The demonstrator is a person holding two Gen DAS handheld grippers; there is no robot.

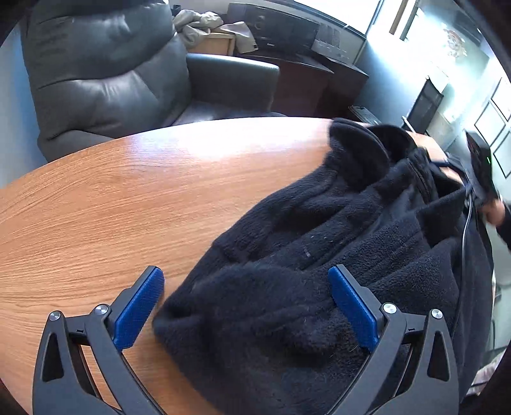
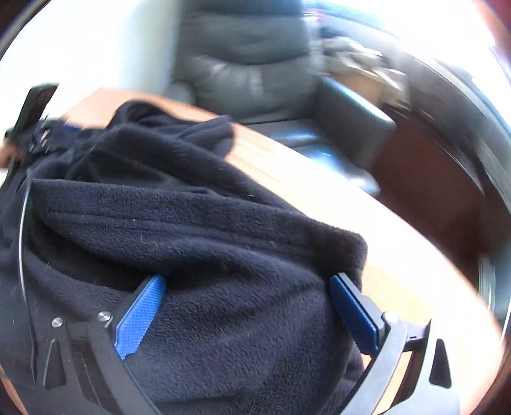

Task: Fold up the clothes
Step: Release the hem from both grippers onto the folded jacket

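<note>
A black fleece (image 1: 319, 255) lies bunched up on the round wooden table (image 1: 111, 207), heaped toward the table's right side and spilling over its near edge. Everything else is placed from that fleece.

The left gripper (image 1: 246, 306) sits at the fleece's near-left end, its two blue-padded fingers (image 1: 139, 309) spread wide. A rounded lump of fabric, perhaps a cuff or hem, lies between them; the left pad is just beside the cloth over bare wood, and the right pad rests against the pile. The fingers are open and pinch nothing.

The right gripper (image 2: 249, 306) is low over the fleece's other end, also with its fingers (image 2: 140, 313) wide apart. A thick fold of the cloth (image 2: 191, 223) fills the gap between the pads and bulges over them, but the pads stand well apart, so the fold is straddled rather than clamped. This view is blurred at the edges.

At the fleece's far right, seen from the left camera, the right gripper's black body (image 1: 480, 169) and a bit of the hand (image 1: 493, 212) holding it show, with a thin cable (image 1: 463, 242) trailing over the cloth.

Beyond the fleece and past the table's far edge stands a grey leather armchair (image 1: 105, 70). To the right of that, a heap of pale cloth (image 1: 201, 25) rests on a box.
</note>
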